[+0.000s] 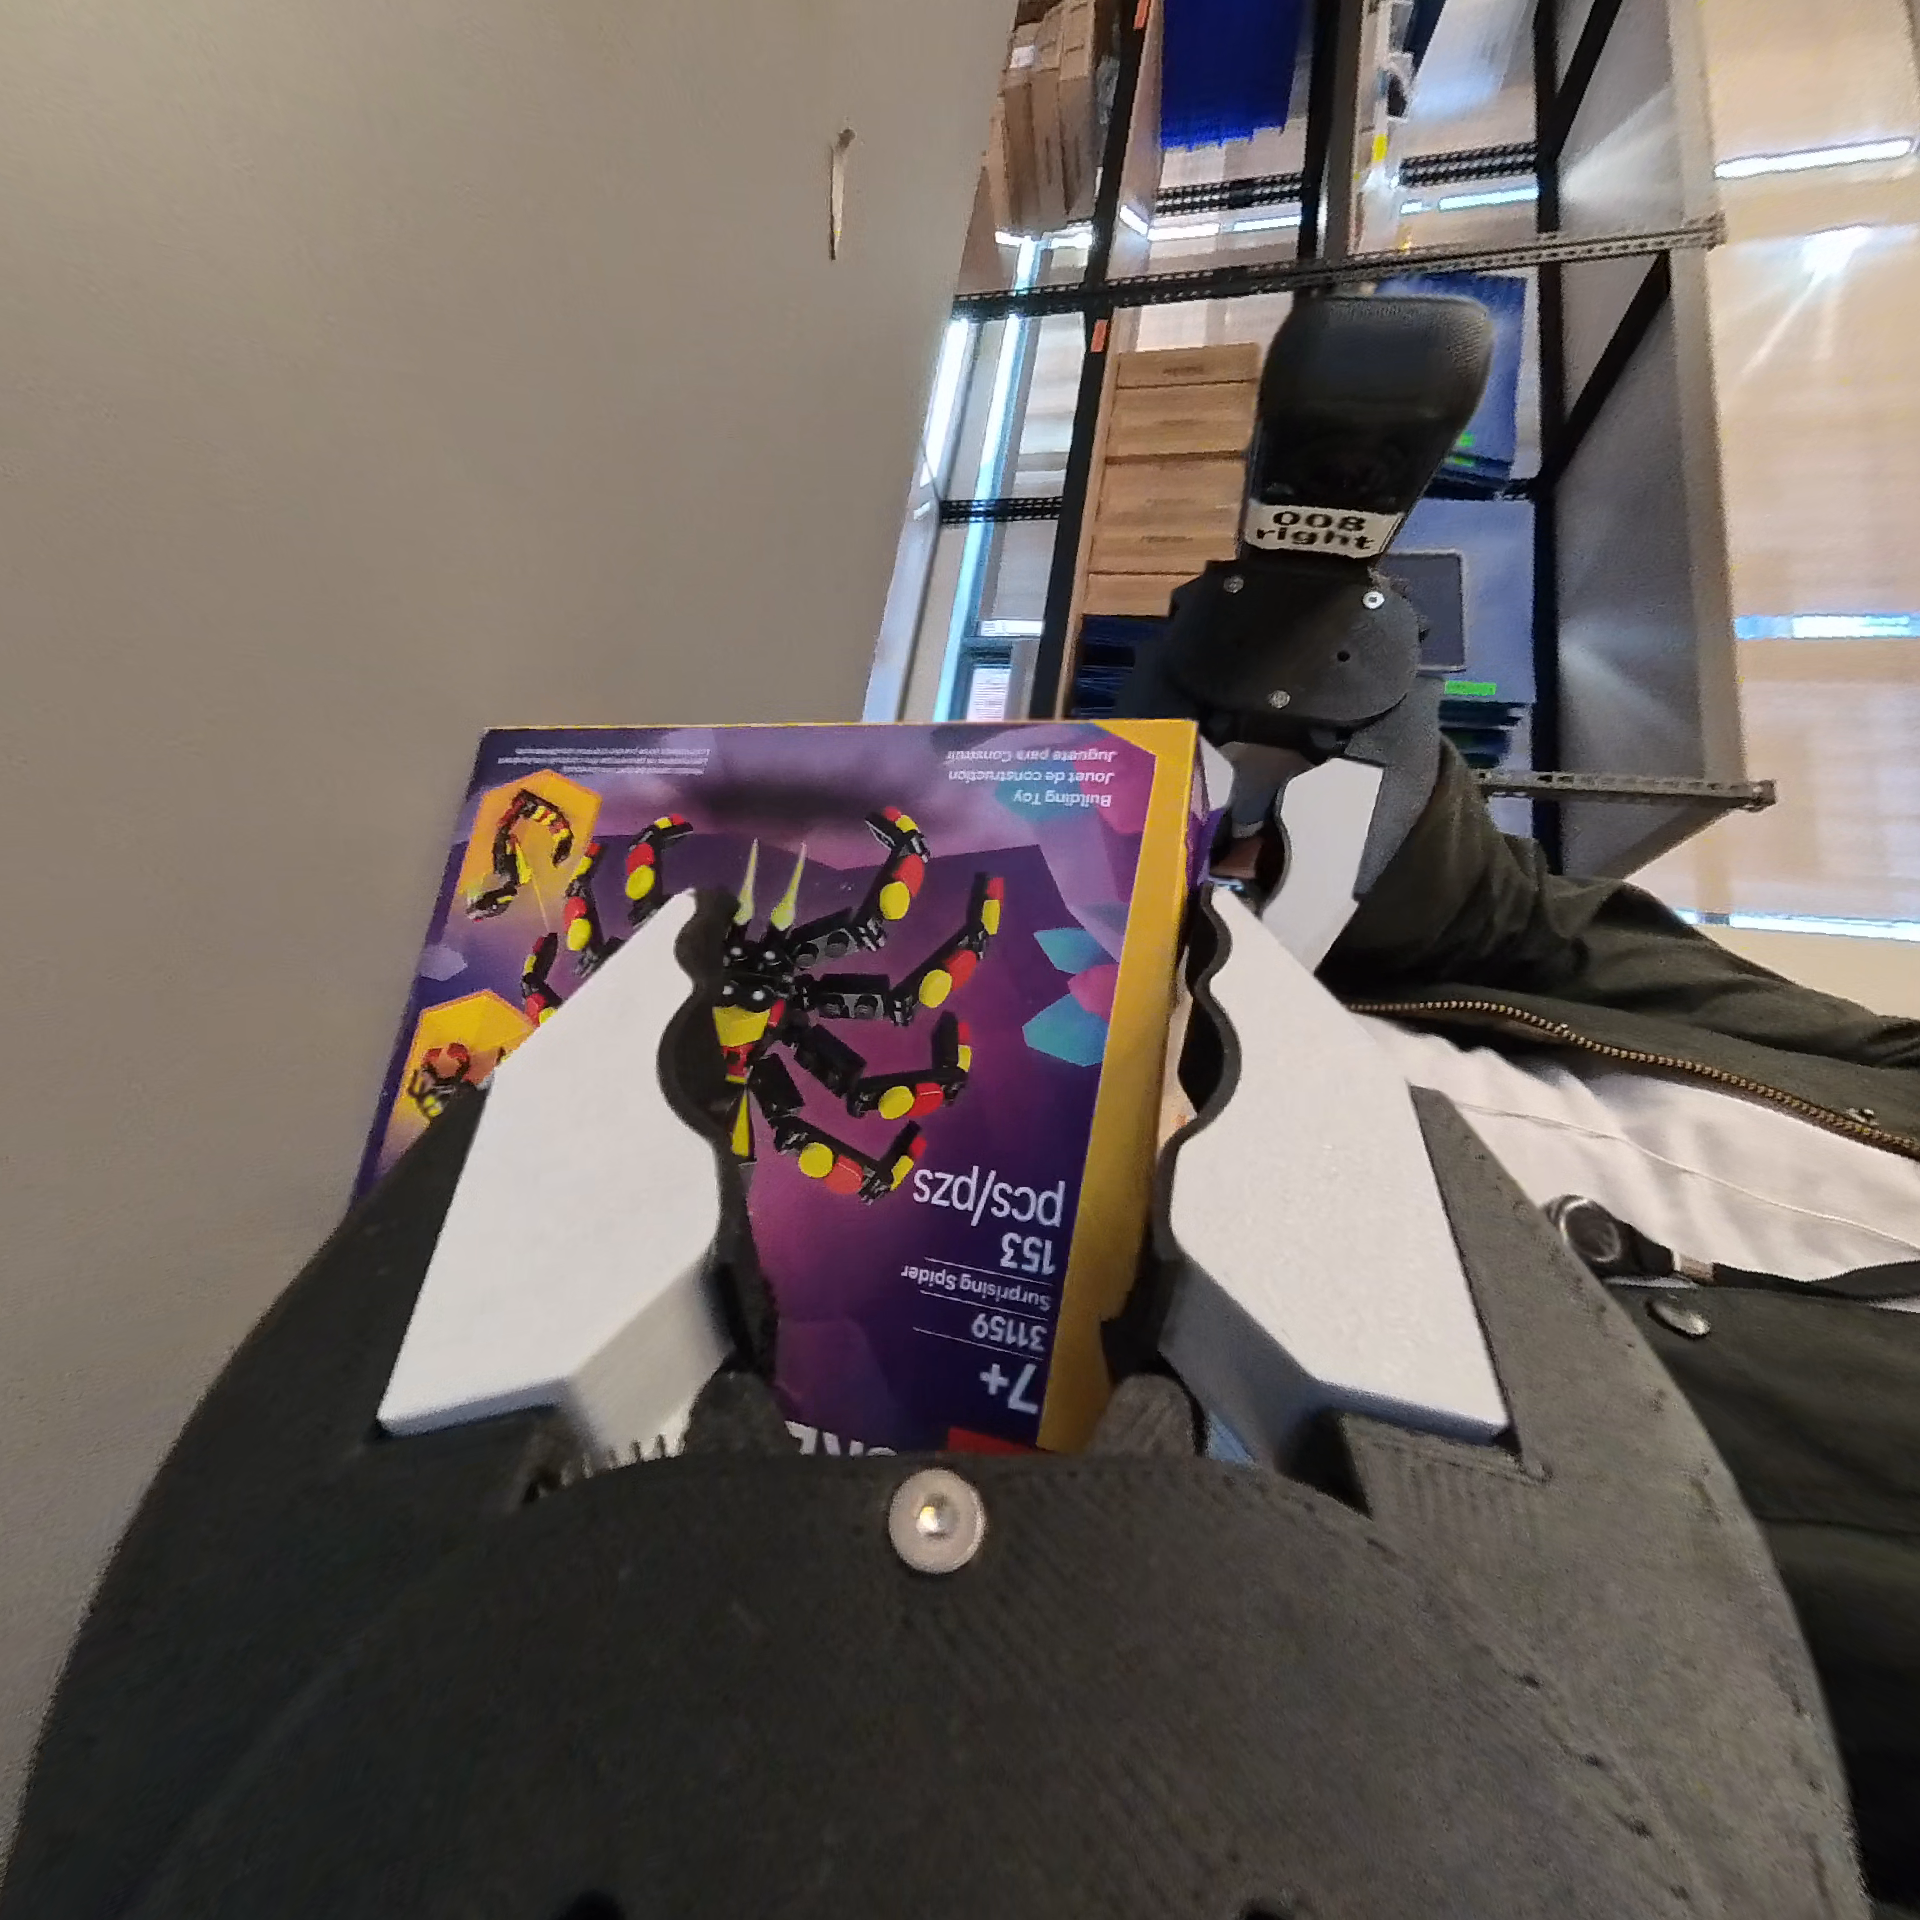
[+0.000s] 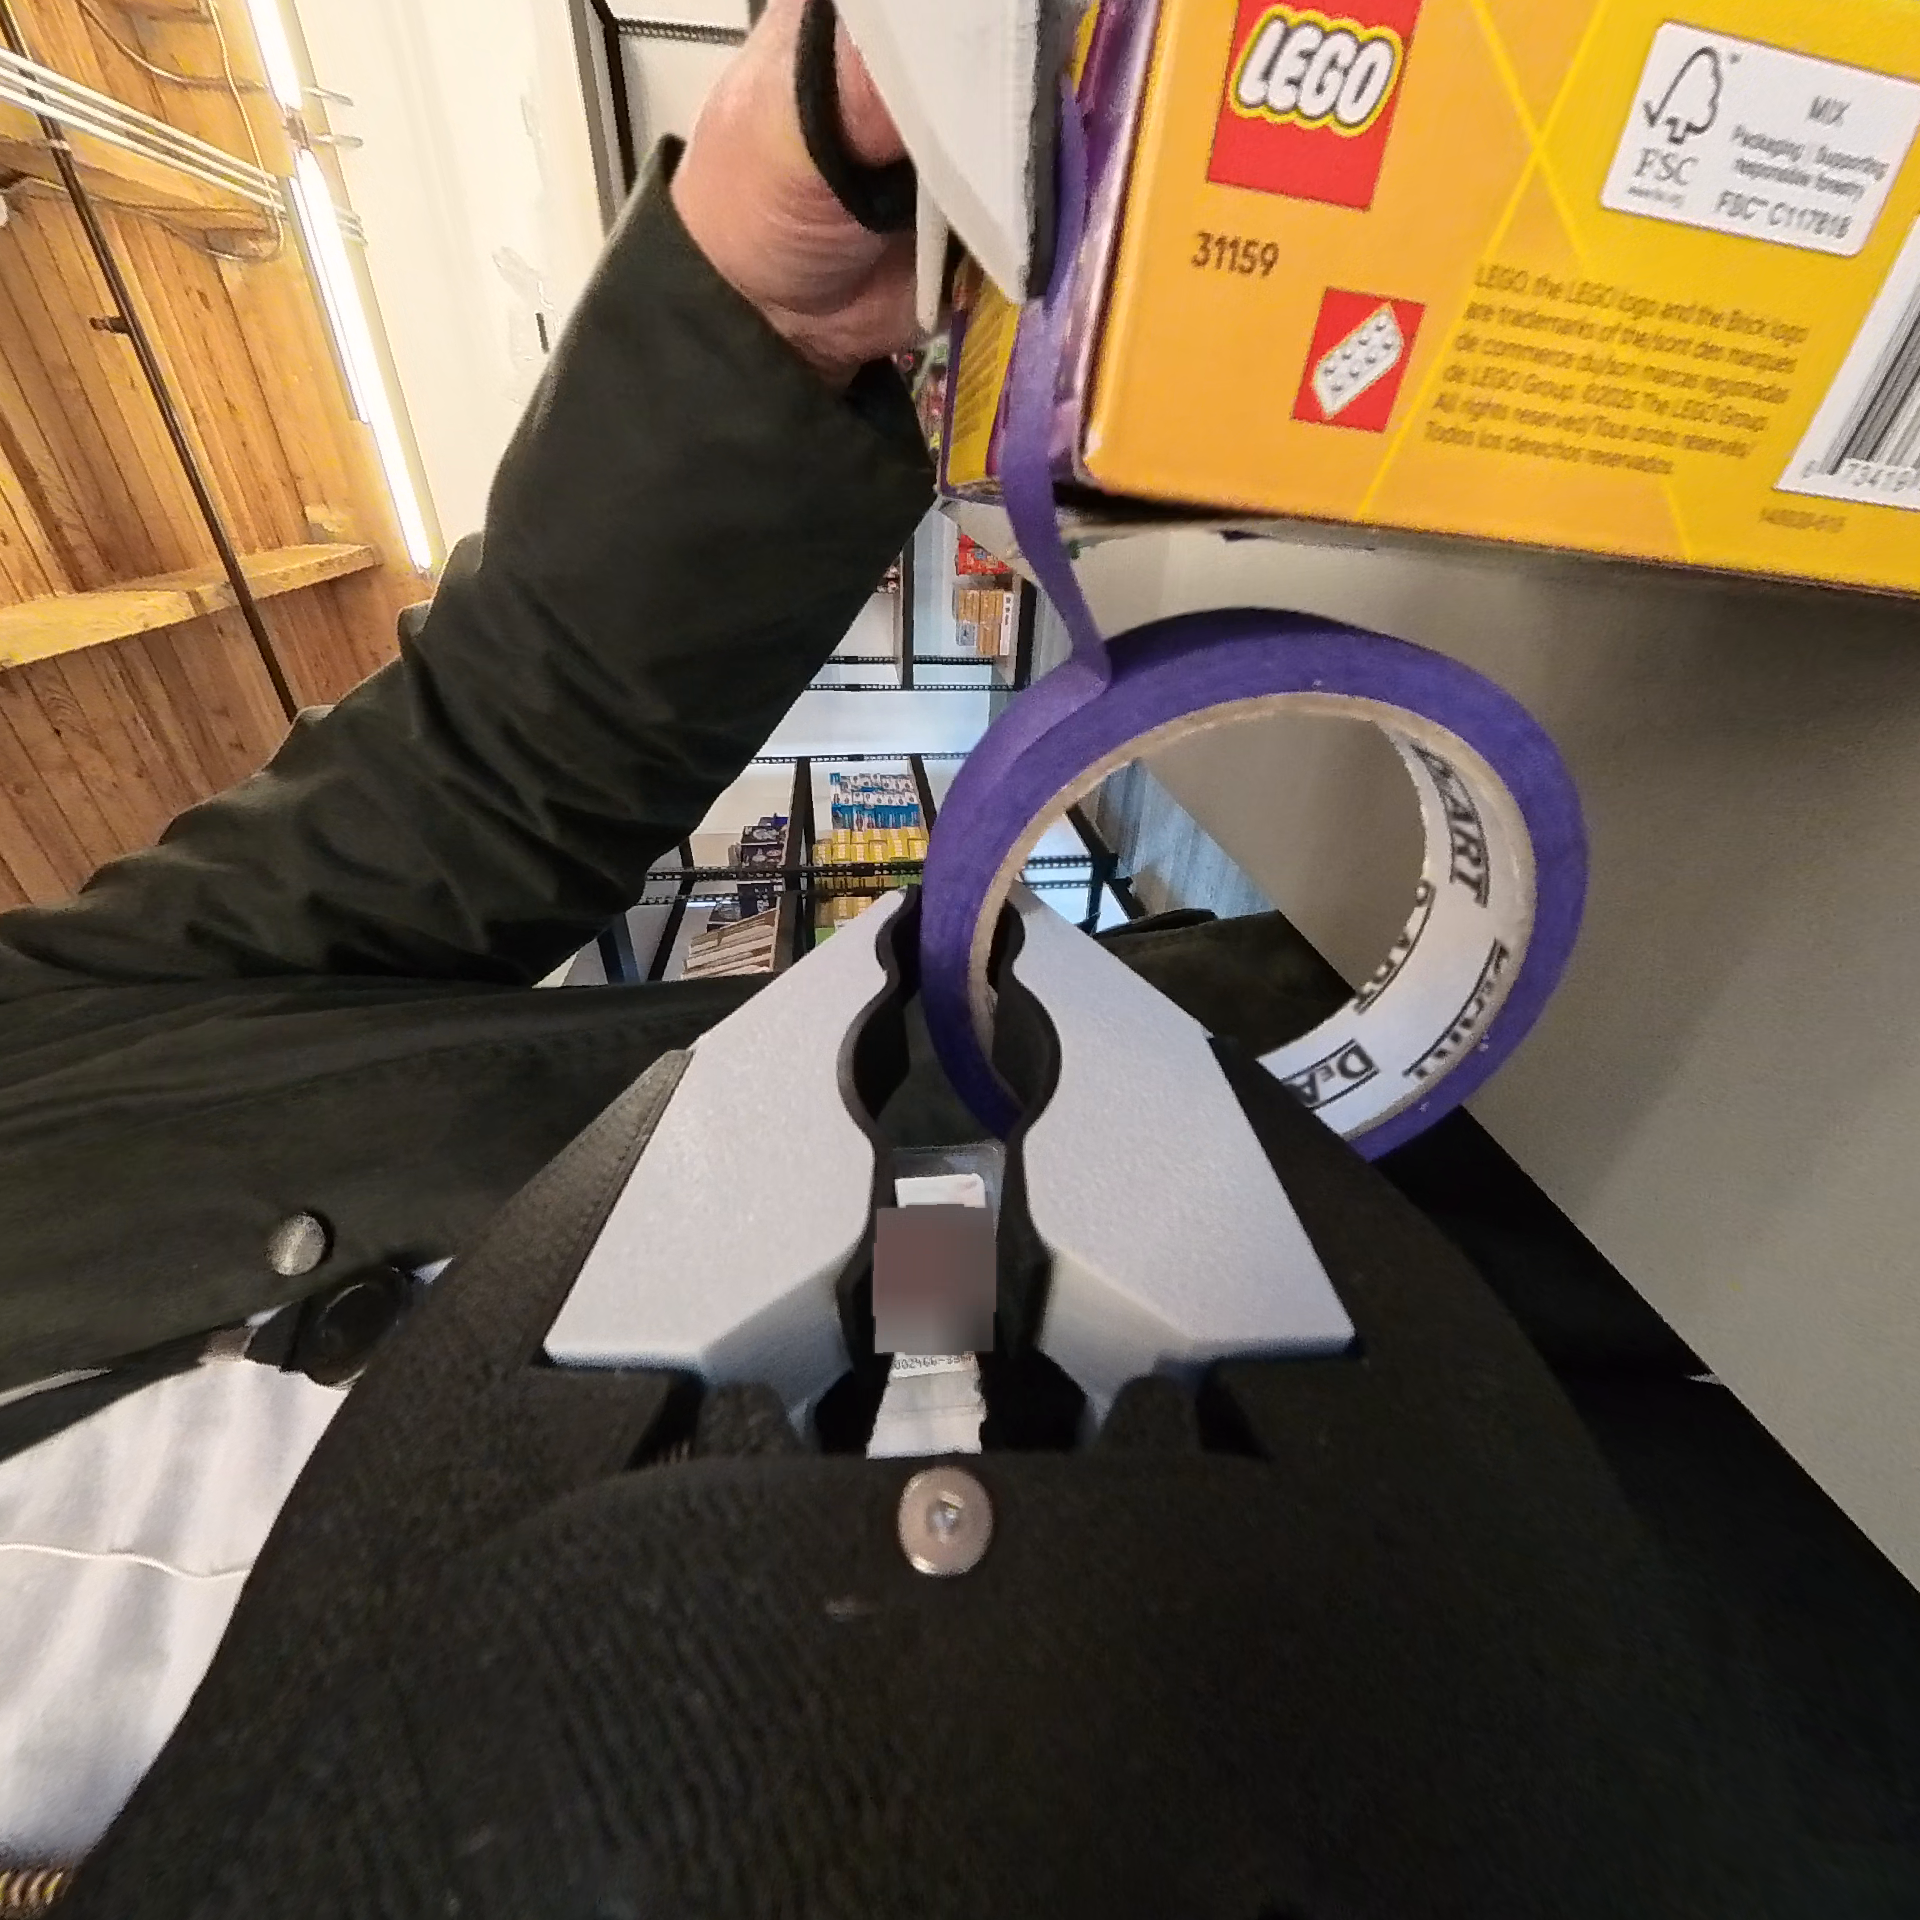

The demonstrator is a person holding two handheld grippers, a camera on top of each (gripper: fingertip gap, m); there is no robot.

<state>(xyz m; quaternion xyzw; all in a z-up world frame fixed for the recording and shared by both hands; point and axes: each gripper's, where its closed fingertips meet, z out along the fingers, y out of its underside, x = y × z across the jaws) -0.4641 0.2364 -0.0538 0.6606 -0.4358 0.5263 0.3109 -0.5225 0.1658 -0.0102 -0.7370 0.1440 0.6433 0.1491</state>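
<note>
Your left gripper [image 1: 940, 1101] grips a purple-and-yellow toy box [image 1: 935, 997], its jaws spread wide across the carton and held aloft before the metal shelving [image 1: 1351, 260]. Your right gripper [image 2: 961, 961] pinches the wall of a purple tape roll [image 2: 1455, 748], jaws nearly closed on it, just below the box. A tape strip [image 2: 1039, 499] runs from roll to box.

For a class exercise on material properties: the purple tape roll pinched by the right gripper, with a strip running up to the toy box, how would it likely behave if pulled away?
The purple tape roll looks like a stiff ring, so the right gripper probably won't crush it. Its strip seems stuck to the toy box, so pulling likely unwinds tape or tugs the box. Released, it could roll.
</note>
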